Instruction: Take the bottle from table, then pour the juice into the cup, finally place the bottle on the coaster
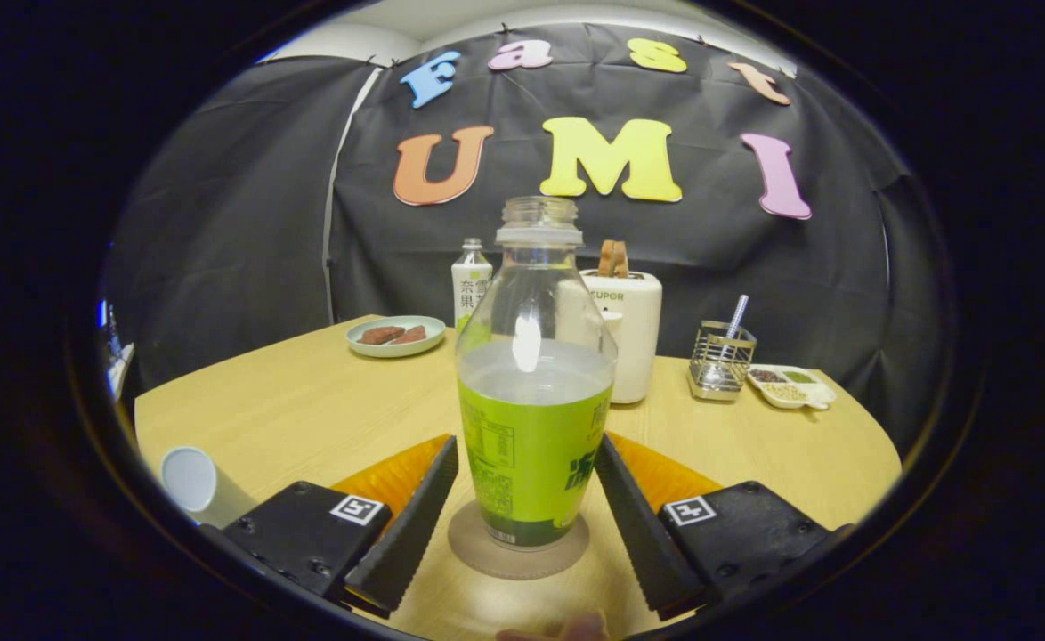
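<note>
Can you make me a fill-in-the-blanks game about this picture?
1. The clear plastic bottle with the green label stands on the round grey ____.
2. The bottle's top has no ____ on it.
3. The gripper has its jaws ____, one on each side of the bottle.
4. The white paper cup lies on its ____ on the light wooden table.

Missing words: coaster; cap; open; side

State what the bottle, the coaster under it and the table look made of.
Bottle: clear glossy plastic, probably, with see-through walls and a green label.
Coaster: matte beige disc, cork or felt perhaps.
Table: pale wood-grain top, possibly laminate.
The gripper is open, jaws flanking the bottle.
</note>
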The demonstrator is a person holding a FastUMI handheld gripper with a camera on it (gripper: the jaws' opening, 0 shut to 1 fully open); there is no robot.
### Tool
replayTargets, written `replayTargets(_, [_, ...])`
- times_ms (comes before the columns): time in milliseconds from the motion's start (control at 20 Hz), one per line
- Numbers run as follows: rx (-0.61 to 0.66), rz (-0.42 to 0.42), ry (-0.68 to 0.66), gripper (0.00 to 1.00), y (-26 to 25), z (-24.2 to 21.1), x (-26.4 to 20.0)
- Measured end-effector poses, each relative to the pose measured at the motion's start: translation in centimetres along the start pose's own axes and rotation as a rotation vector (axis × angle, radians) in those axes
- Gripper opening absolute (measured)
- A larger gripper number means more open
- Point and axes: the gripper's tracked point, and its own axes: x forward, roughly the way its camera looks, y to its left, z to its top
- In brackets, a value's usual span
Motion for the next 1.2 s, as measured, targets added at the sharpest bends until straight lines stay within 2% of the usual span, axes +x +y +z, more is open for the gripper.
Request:
replayTargets(200, [0.005, -0.010, -0.016, 0.99, 0.1, -0.1, -2.0])
replayTargets(400, [0.015, -0.029, -0.034, 0.99, 0.3, -0.5, -6.0])
replayTargets(600, [0.036, -0.095, -0.080, 0.99, -0.5, 0.3, -11.3])
replayTargets(950, [-0.011, -0.203, -0.176, 0.99, -1.9, 2.2, -22.8])
replayTargets(1200, [-0.019, -0.231, -0.215, 0.99, -1.3, 1.4, -29.4])
